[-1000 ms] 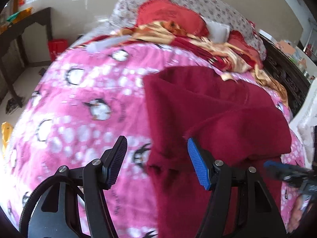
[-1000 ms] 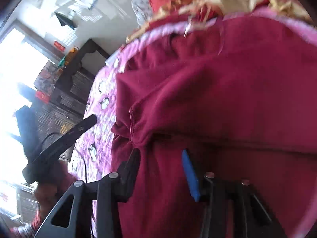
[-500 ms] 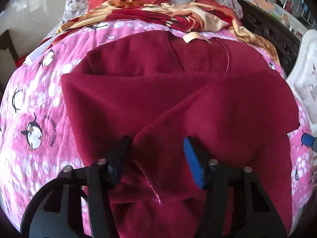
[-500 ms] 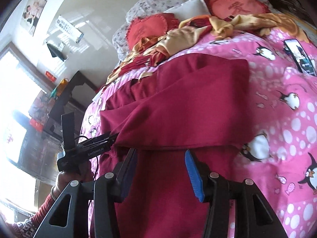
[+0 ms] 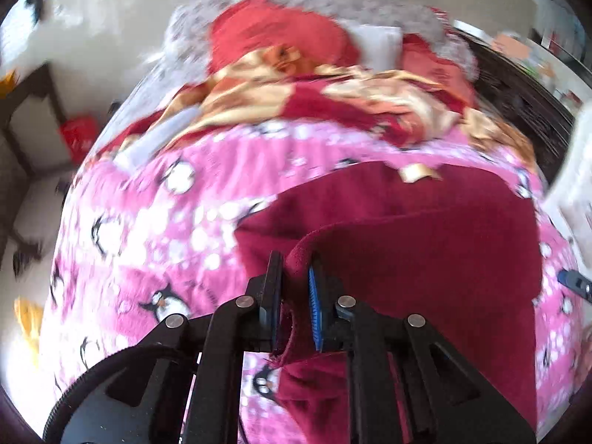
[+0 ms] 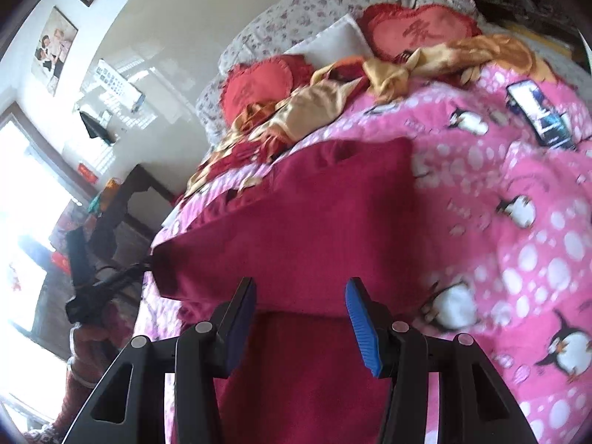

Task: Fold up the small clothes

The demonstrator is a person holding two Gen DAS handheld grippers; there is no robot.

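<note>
Garment, dark red fleece: lies folded on the pink penguin blanket of the bed, long axis running toward the pillows. Left hand-held gripper closing, jaws pinching a raised edge (near corner). Right hand-held gripper jaws apart, hovering over the cloth.

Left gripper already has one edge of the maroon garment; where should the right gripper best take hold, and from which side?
Probably the folded edge of the maroon garment, just ahead of the open right gripper. Come from the near side, jaws straddling that raised edge.
</note>
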